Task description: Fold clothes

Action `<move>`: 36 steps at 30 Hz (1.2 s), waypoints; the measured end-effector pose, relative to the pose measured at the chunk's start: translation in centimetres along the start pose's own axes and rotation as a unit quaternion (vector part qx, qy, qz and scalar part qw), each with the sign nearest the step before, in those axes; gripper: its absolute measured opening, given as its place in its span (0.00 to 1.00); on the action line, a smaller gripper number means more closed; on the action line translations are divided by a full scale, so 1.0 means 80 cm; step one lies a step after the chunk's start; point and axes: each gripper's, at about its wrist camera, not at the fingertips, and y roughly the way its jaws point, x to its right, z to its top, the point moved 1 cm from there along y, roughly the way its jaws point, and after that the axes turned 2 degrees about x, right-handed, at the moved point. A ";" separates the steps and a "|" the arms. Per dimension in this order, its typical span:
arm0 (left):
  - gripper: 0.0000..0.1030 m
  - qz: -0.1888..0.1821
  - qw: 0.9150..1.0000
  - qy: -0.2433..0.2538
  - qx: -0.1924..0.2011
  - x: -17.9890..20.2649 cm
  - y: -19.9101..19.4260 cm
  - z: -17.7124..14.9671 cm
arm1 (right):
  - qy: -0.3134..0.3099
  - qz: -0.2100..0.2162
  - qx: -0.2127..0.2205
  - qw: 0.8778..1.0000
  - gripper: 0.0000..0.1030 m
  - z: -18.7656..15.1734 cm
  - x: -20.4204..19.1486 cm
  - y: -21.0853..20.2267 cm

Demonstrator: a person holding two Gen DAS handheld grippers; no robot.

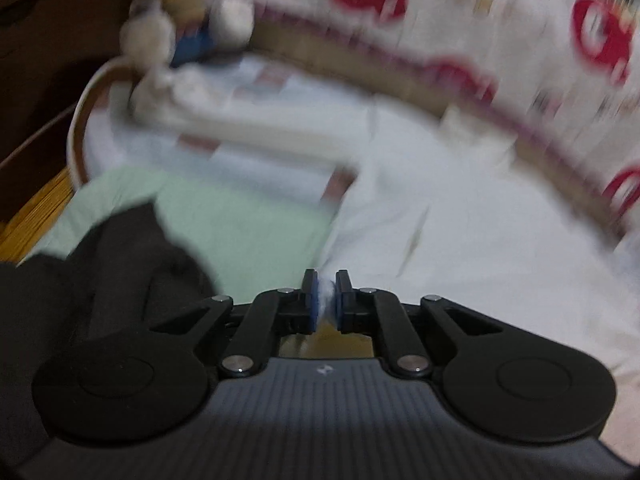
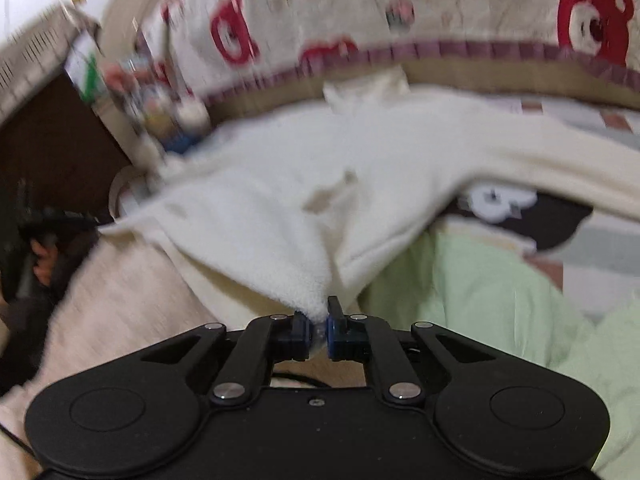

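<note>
**Pinching both corners of the white garment**

Holding the white fleece garment (image 2: 280,184) at two points, I have both grippers nipped down on its near edge. My left gripper (image 1: 327,294) has its fingers (image 1: 309,300) almost together, with a tuft of white cloth pressed between the blue pads. My right gripper (image 2: 319,330) is in the same state: nearly closed, with the fuzzy white corner bunched between its pads. No gap shows in either grip beyond the cloth itself.

The garment lies spread across the bed (image 2: 600,236), its body running away from me toward the bear-print blanket (image 2: 480,8) at the far side, with one sleeve trailing off to the right. A pale green garment (image 2: 480,280) lies under its near edge, and a dark piece (image 1: 120,248) sits at my left.

I judge this to be the start of a fold, with the edge gripped and nothing turned over yet. Next I need to raise both corners evenly, keep the edge taut between my hands, and carry it over the body toward the far side without dragging the green piece along. Both views are blurred, so I cannot tell how deep each bite goes.
</note>
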 end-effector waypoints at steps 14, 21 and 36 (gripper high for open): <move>0.91 0.002 0.996 -0.084 0.004 -0.001 0.020 -0.008 | 0.244 0.005 0.028 0.969 0.64 -0.047 0.068 0.035; 0.09 0.000 0.996 -0.073 0.053 0.021 0.010 -0.008 | 0.176 0.073 0.117 0.975 0.08 -0.030 0.044 -0.009; 0.24 0.078 0.996 -0.002 0.030 0.019 -0.015 -0.019 | 0.106 0.017 0.014 0.994 0.05 -0.023 0.036 -0.041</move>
